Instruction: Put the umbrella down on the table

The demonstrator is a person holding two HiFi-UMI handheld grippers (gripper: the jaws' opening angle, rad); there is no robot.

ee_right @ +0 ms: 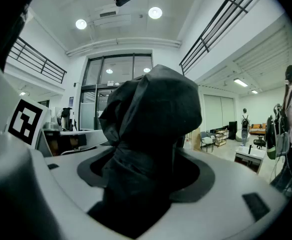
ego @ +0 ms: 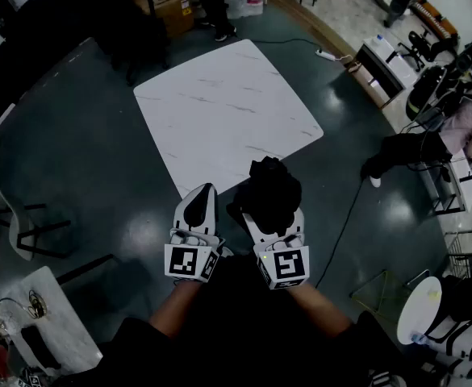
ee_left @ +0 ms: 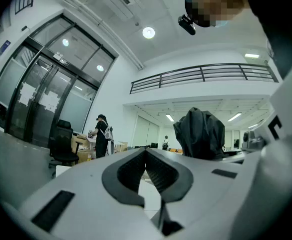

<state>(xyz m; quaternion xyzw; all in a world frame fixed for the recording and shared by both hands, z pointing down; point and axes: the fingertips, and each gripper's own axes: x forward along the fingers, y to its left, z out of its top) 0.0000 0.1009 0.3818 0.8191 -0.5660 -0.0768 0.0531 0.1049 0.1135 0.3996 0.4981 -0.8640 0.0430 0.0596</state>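
**A:** Right gripper (ego: 274,222): jaws spread wide and clamped on the umbrella (ee_right: 150,129). The umbrella is black and folded, and its bunched fabric fills the whole gap between the pads. The gripper is held about level, nose a shade down.

**B:** And the other one?

**A:** Left gripper (ee_left: 146,156): jaws together with nothing in them. It rides just beside the right gripper and is apart from the umbrella.

**B:** Where is the umbrella relative to the table?

**A:** It's in the air at the near edge of the table (ego: 219,111), toward the right-hand stretch of that edge. From the head view the far end of the bundle seems to overlap the edge. The steep angle gives no height, so I can't be sure it's off the surface. My reading is that it isn't resting on anything yet.

**B:** So which step is this?

**A:** The carry-in, I'd judge. The grip is made and the umbrella has been brought up to the table, but it hasn't been put down.

**B:** What does the next move call for?

**A:** Likely a push forward past the near edge, so the whole bundle sits over the surface and not hanging off it. After that, lower it until the fabric takes its own weight, then open the right jaws and back straight out. The cloth is soft and may snag a pad on the way out. The left gripper has no evident job here.
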